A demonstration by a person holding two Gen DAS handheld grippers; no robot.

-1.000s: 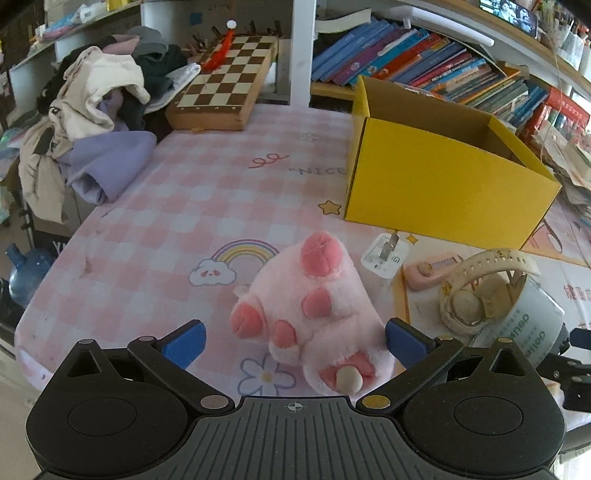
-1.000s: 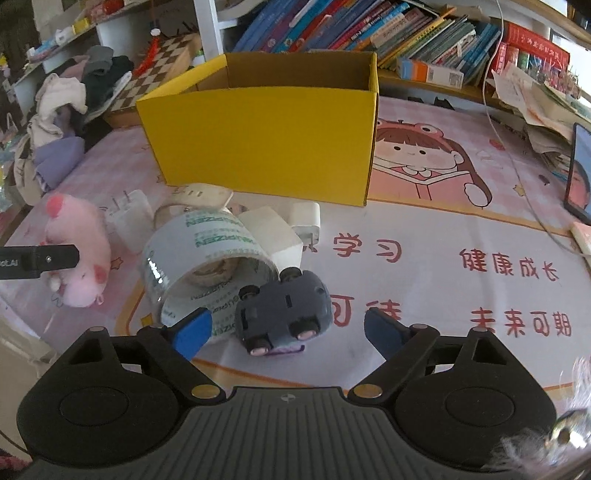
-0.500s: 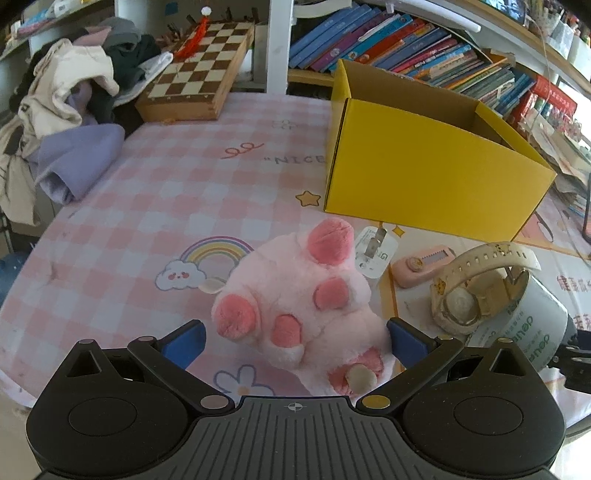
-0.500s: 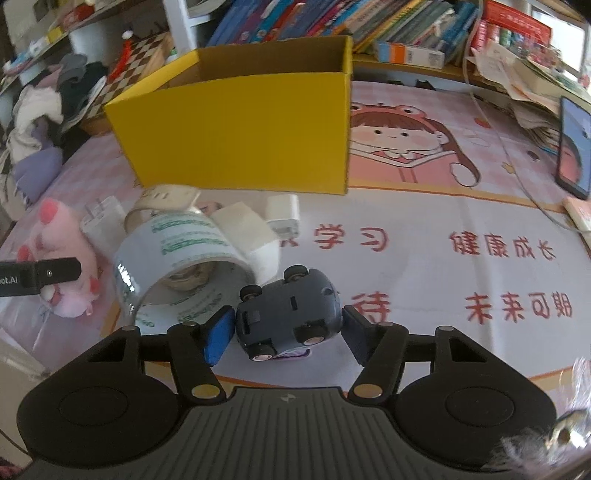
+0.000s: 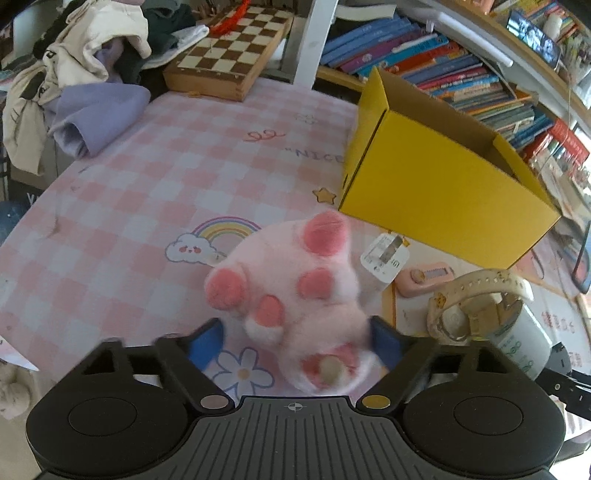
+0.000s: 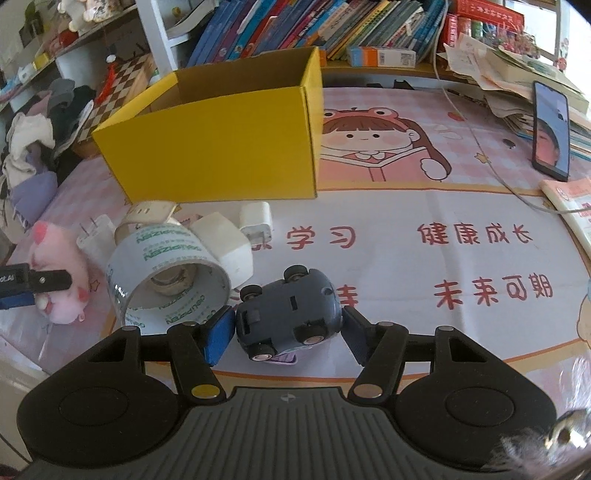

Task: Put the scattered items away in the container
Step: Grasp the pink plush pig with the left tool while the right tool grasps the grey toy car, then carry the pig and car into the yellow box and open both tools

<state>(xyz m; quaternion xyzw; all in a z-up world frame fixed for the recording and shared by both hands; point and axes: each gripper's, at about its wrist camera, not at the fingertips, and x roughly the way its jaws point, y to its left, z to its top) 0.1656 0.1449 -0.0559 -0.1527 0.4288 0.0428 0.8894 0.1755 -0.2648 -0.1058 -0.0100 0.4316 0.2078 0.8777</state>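
My left gripper has its blue pads closing around a pink plush toy lying on the pink checked table; the right pad presses the plush, the left pad is a little off it. My right gripper is shut on a grey toy car lying on its side, wheels toward me. The open yellow box stands behind, also in the left wrist view. A tape roll, white chargers, a beige watch and a pink gadget lie between the grippers.
A chessboard and a heap of clothes sit at the far left. Bookshelves run behind the box. A phone, papers and a cable lie at the right. The table's near edge is just below my left gripper.
My right gripper has closed onto the toy car. My left gripper has moved in over the plush and its jaws have narrowed around it.
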